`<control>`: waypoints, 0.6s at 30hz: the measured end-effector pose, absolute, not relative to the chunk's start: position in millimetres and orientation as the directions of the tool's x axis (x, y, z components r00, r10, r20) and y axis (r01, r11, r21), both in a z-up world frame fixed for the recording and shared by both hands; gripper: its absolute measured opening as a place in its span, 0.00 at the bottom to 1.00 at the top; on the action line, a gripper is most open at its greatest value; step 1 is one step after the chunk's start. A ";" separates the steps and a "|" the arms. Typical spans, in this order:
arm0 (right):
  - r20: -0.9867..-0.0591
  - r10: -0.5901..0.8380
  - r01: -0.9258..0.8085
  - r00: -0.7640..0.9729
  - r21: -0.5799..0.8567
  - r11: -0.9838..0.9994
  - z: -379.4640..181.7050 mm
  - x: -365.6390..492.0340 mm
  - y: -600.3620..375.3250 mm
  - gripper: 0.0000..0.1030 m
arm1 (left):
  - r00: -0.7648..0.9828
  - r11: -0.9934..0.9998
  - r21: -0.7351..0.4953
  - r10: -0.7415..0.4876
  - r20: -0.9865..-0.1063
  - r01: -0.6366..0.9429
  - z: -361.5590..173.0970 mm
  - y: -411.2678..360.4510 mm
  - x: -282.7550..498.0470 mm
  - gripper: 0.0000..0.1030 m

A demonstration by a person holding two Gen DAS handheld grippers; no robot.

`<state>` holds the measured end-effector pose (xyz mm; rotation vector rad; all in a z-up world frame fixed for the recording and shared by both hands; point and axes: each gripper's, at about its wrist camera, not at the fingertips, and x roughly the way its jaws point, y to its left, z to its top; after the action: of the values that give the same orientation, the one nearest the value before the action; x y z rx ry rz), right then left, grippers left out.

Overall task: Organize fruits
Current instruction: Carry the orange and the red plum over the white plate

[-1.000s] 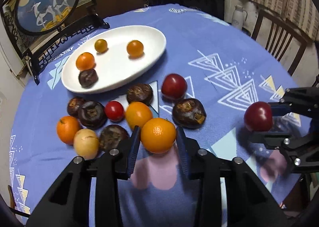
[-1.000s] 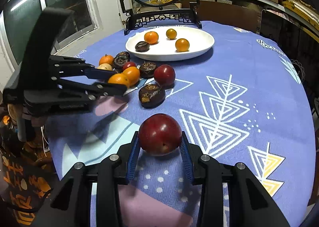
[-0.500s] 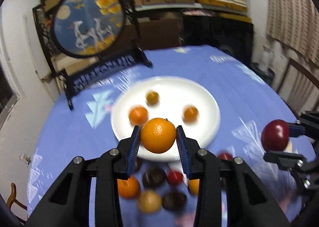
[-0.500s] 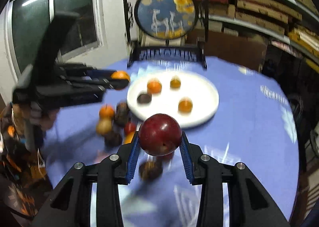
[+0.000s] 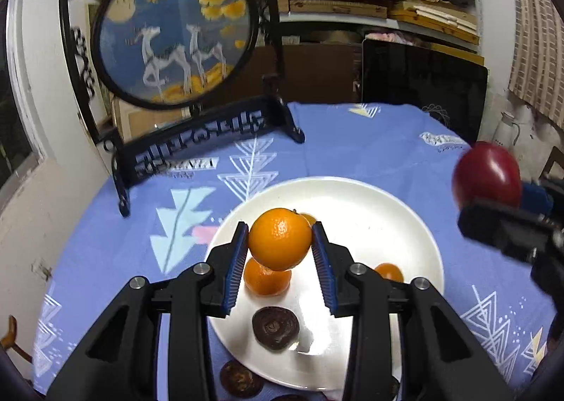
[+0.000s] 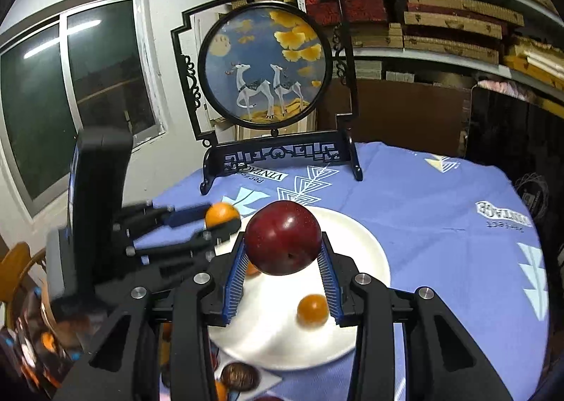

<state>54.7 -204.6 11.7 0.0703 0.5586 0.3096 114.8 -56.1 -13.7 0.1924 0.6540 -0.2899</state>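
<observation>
My left gripper is shut on an orange and holds it in the air above the white plate. My right gripper is shut on a dark red plum above the same plate; the plum also shows at the right of the left wrist view. On the plate lie an orange fruit, a small orange one and a dark brown fruit. The left gripper with its orange shows in the right wrist view.
A round deer screen on a black stand is at the table's far side, behind the plate. More dark and orange fruits lie on the blue cloth near the plate's front edge. A dark monitor and shelves are behind the table.
Both grippers rose off the cloth with their fruit and moved forward to above the plate. The loose fruits have dropped to the bottom of the views.
</observation>
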 end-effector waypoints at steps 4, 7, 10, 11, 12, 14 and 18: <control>-0.519 0.325 -0.278 0.790 0.169 0.946 -1.3 69.0 -199.7 0.38 | 0.735 0.936 0.125 -0.170 -0.657 0.329 -34.3 -62.0 120.7 0.35; -0.518 0.343 -0.272 0.784 0.209 0.939 -12.1 74.4 -202.8 0.38 | 0.727 0.930 0.136 -0.169 -0.666 0.341 -41.4 -65.2 122.5 0.35; -0.551 0.327 -0.249 0.768 0.213 0.945 -26.3 81.2 -207.2 0.39 | 0.726 0.929 0.147 -0.159 -0.669 0.339 -44.7 -65.8 122.8 0.35; -0.557 0.325 -0.244 0.764 0.217 0.945 -29.3 82.6 -208.8 0.39 | 0.726 0.929 0.148 -0.158 -0.670 0.339 -44.7 -66.3 122.5 0.35; -0.564 0.323 -0.241 0.760 0.218 0.946 -31.0 84.5 -209.4 0.39 | 0.725 0.928 0.151 -0.157 -0.670 0.340 -45.5 -66.1 122.8 0.35; -0.567 0.317 -0.232 0.760 0.218 0.948 -33.9 86.2 -210.7 0.39 | 0.727 0.928 0.159 -0.150 -0.670 0.337 -46.5 -66.8 123.0 0.35; -0.567 0.312 -0.227 0.762 0.217 0.949 -36.3 87.1 -209.1 0.39 | 0.724 0.924 0.169 -0.145 -0.674 0.343 -49.6 -69.4 122.7 0.35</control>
<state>87.1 -209.1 -36.3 0.1380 0.6403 0.2944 122.7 -69.4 -49.6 0.2932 0.7135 -0.2733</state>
